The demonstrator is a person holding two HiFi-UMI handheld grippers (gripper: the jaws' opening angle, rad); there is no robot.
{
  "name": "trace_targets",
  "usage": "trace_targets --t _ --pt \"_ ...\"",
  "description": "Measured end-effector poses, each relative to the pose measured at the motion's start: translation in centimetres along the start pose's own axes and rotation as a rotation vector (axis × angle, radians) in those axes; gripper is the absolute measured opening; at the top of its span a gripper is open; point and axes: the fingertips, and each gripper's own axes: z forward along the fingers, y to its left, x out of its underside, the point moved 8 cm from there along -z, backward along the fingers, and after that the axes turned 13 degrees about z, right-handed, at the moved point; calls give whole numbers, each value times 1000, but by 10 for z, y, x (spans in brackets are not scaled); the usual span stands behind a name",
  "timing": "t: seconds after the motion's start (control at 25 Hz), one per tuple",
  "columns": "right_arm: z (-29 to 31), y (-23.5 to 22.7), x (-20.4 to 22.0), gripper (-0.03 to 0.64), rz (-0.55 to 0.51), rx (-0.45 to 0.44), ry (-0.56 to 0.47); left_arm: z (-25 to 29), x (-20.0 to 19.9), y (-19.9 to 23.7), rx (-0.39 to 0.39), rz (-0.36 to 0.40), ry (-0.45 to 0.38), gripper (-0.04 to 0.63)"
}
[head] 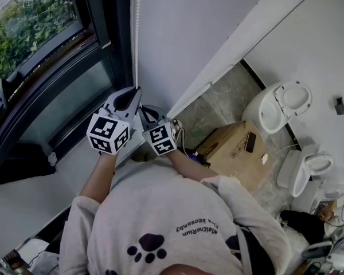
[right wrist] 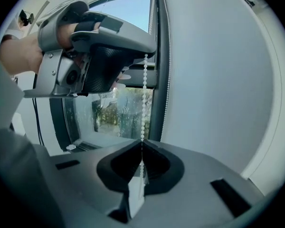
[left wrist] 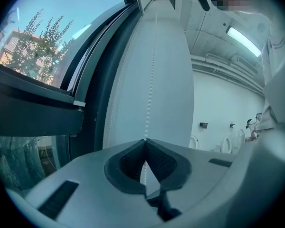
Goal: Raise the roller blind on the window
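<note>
1. The right gripper (right wrist: pixel 141 142) has its fingers clenched on the blind's bead chain (right wrist: pixel 144 94), which runs straight up from the tips.
2. The left gripper (left wrist: pixel 145 140) sits just above the right fingers on the same strand. It's pinched tight on it too, and the chain goes on up past its tips and out of view.
3. Just beyond the fingers a 2nd strand (right wrist: pixel 168 80) hangs against the dark window frame (right wrist: pixel 157 94).
4. The roller blind itself: I can't make out its fabric in any view, only the chain. The glass (right wrist: pixel 118 113) past the fingers looks uncovered, with trees (head: pixel 23 16) outside.
5. Behind the chain and off to the right of the fingers is a plain white wall (head: pixel 189 27).
6. Below the fingers on the window side there's a white ledge (head: pixel 17 211).
7. Well beyond the fingers on the right is a grey stone floor (head: pixel 226 93). A cardboard box (head: pixel 232 153) sits on it, and farther off at least 2 white toilets (head: pixel 278 105) stand along the far wall.
</note>
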Motion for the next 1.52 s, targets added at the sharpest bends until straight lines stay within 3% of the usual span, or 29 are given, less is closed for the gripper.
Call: trace_targets --t 0.24,0.32,0.64,0.96,1.36,1.52 --pt "-6 10 -14 16 57 -72 3 -4 1 3 0 -6 -8 8" --pt "-17 11 -30 74 59 -83 -39 -5 2 4 -3 -8 -10 9" --pt "-84 12 -116 84 51 -52 -226 -8 3 9 -7 -11 -23 8" --pt "-122 20 -223 84 49 -115 -416 -7 3 7 -4 -10 -32 9" --pt "-112 26 -294 82 6 -162 -480 -6 3 5 -9 2 -31 8" --pt "-109 28 -311 25 -13 -171 -484 -5 3 4 -10 2 -31 8"
